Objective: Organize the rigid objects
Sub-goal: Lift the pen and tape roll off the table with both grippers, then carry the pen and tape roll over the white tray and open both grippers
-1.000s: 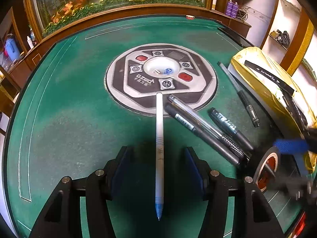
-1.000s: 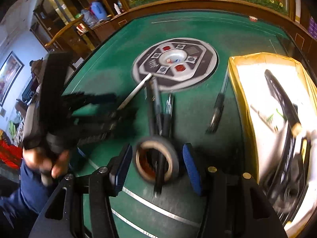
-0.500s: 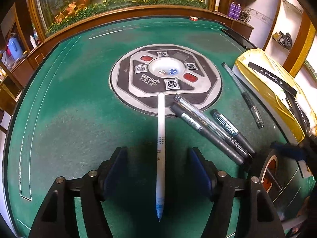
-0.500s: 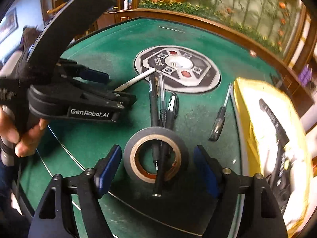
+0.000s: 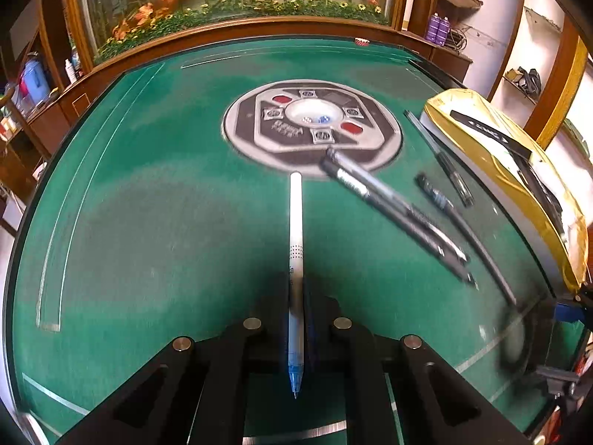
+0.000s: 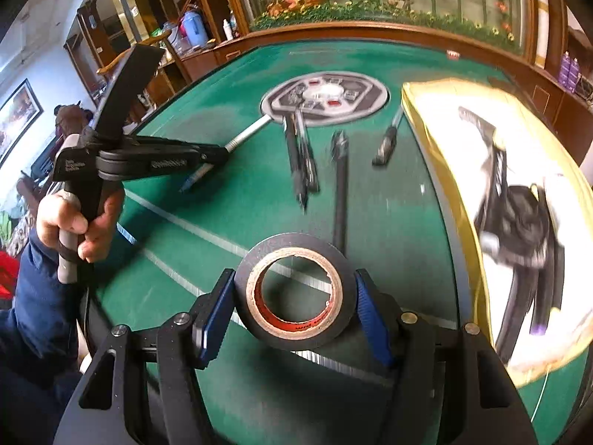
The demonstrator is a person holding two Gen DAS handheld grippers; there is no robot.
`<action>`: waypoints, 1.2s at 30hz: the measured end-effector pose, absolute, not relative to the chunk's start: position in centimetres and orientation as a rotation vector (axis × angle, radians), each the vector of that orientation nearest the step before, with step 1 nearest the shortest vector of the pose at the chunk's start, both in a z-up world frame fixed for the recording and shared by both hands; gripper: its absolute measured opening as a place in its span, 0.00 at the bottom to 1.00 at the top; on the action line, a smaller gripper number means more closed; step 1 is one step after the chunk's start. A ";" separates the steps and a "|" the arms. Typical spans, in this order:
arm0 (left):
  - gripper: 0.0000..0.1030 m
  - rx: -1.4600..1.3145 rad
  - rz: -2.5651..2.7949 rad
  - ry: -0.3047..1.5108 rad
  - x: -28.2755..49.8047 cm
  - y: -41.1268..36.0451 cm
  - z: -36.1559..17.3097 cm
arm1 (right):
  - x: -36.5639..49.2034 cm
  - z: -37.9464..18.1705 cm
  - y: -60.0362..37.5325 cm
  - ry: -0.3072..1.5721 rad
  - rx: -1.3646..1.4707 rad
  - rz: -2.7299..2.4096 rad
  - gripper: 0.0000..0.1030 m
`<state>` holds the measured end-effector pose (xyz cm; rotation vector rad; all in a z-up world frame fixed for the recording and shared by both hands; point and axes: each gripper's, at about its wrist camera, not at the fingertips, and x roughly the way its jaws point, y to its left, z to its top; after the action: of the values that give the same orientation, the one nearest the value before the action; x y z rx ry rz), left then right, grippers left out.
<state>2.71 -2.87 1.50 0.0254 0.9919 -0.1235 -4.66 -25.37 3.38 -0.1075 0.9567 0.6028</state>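
Observation:
My left gripper (image 5: 296, 307) is shut on a white pen with a blue tip (image 5: 295, 244), which points away over the green table (image 5: 148, 204). In the right wrist view the left gripper (image 6: 218, 154) holds the same pen (image 6: 244, 135). My right gripper (image 6: 294, 296) is shut on a black tape roll (image 6: 294, 289), held above the table. Several dark pens (image 5: 393, 211) lie to the right of the white pen; they also show in the right wrist view (image 6: 302, 155).
A grey round control panel (image 5: 311, 126) sits at the table's centre. A gold-rimmed white tray (image 6: 459, 170) with black straps stands at the right; it also shows in the left wrist view (image 5: 493, 155). A wooden rim (image 5: 259, 29) borders the table.
My left gripper closed on the white pen. My right gripper closed on the tape roll and lifted it off the dark pens.

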 end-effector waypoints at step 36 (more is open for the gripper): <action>0.07 -0.119 -0.253 0.909 -1.0 -6.8 5.3 | -5.6 3.6 -28.7 0.893 0.051 0.589 0.60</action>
<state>-0.96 -6.83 5.31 -0.1193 0.9089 -0.2526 -5.59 -28.74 3.63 0.0510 0.8927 0.5888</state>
